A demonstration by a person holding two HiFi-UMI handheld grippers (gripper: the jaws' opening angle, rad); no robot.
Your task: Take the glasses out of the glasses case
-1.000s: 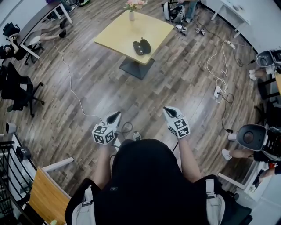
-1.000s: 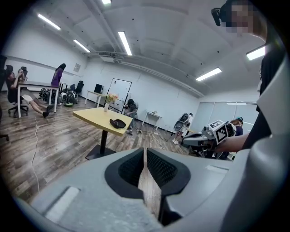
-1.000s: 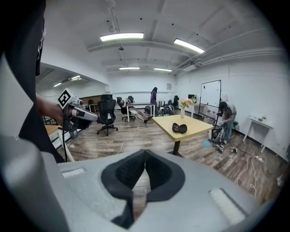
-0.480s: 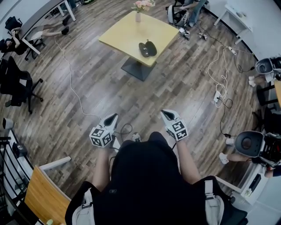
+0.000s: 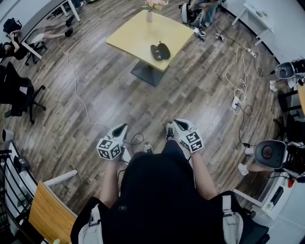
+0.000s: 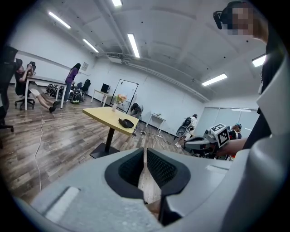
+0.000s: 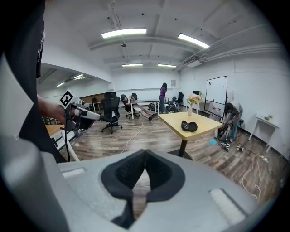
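A dark glasses case [image 5: 160,51] lies open in two halves on the yellow table [image 5: 138,35], far ahead of me. Glasses inside are too small to make out. My left gripper [image 5: 123,127] and right gripper [image 5: 180,124] are held side by side in front of my body, well short of the table, over the wooden floor. Both are shut with nothing between the jaws. The left gripper view shows its jaws [image 6: 144,152] closed, with the case [image 6: 125,123] beyond. In the right gripper view the jaws [image 7: 145,154] meet, and the case [image 7: 189,126] sits on the table [image 7: 172,118].
A vase of flowers [image 5: 151,9] stands at the table's far edge. Cables [image 5: 76,90] and a power strip lead [image 5: 240,81] trail over the floor. A black office chair [image 5: 16,90] is at left, a wooden desk [image 5: 47,214] near left, round stools [image 5: 269,152] at right.
I have stepped forward a little; a shoe now shows between the grippers. The table and case shifted slightly in view. Both grippers stay shut and level.
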